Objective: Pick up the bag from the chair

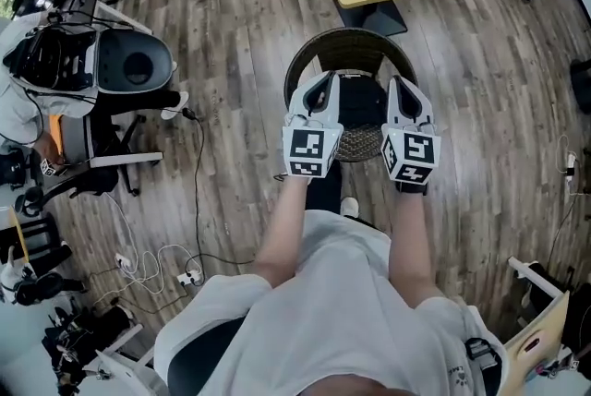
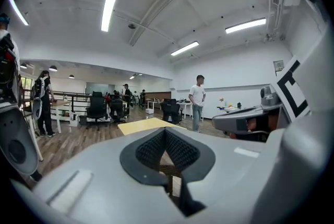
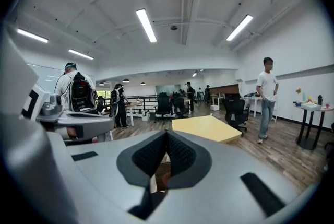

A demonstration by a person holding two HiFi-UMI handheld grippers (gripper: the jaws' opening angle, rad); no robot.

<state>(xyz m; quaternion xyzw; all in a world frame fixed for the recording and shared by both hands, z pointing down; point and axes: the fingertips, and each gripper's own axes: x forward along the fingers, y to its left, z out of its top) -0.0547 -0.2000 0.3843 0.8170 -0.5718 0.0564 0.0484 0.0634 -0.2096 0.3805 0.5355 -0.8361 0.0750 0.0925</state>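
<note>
Over near edge of chair (image 1: 346, 39), L gripper (image 1: 321, 82) & R gripper (image 1: 399, 85) hung pressed together, empty; prob. needed spreading before reaching bag (image 1: 360, 103).

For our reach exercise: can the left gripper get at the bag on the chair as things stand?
Probably yes. The left gripper hangs beside the black bag in the round wicker chair, with nothing between them; its jaws are together and must open first.

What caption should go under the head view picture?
A person's left gripper and right gripper reach over a dark bag on a round wicker chair.
</note>
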